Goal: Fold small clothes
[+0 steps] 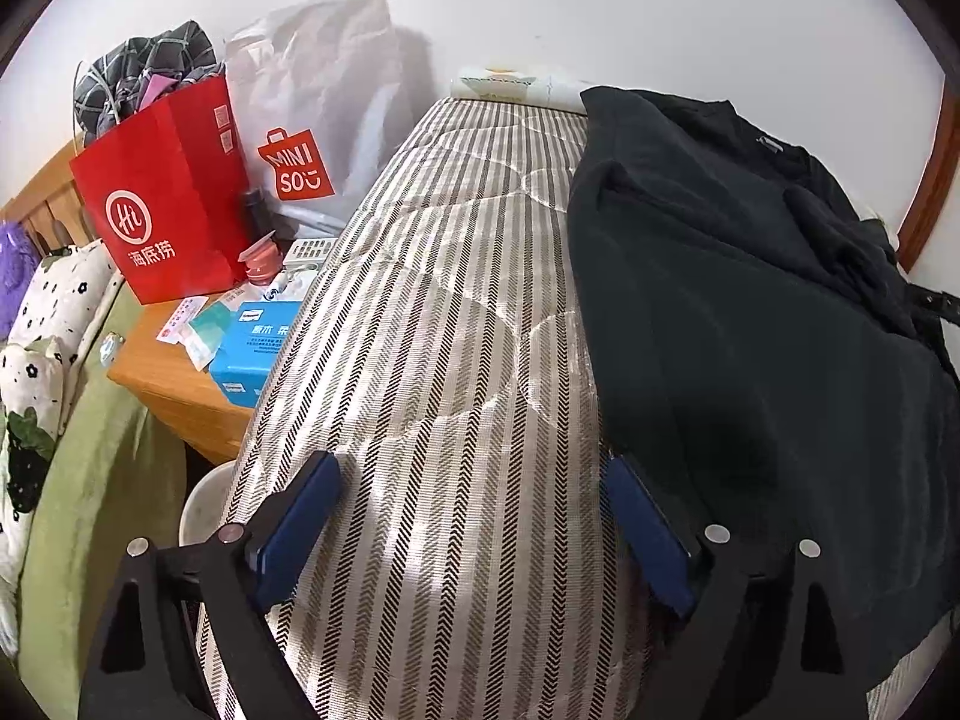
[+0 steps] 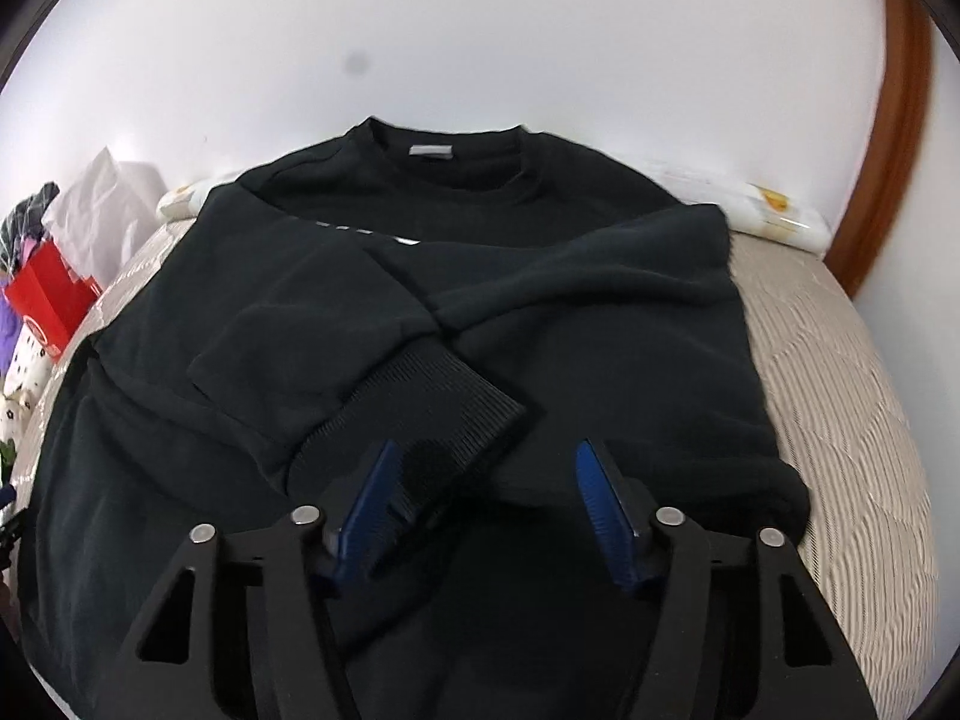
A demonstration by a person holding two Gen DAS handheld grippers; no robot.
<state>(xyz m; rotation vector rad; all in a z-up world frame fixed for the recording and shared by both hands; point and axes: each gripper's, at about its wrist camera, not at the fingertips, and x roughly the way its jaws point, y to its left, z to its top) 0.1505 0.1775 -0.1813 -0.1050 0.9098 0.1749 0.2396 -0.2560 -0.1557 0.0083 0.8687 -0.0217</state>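
A black sweatshirt [image 2: 540, 324] lies on the striped mattress [image 2: 840, 408], collar at the far side, both sleeves folded across the chest. A ribbed cuff [image 2: 438, 408] lies just ahead of my right gripper [image 2: 486, 474], which is open and empty above the lower part of the sweatshirt. In the left wrist view the sweatshirt [image 1: 750, 324] covers the right side of the mattress [image 1: 444, 324]. My left gripper [image 1: 468, 480] is open and empty over bare mattress, its right finger [image 1: 642, 522] at the sweatshirt's left edge.
A wooden nightstand [image 1: 174, 384] stands left of the mattress with a red bag [image 1: 162, 204], a white Miniso bag [image 1: 312, 138], a blue box [image 1: 252, 354] and small items. Floral bedding [image 1: 42, 360] lies far left. A wrapped white pack [image 2: 774, 210] sits at the wall.
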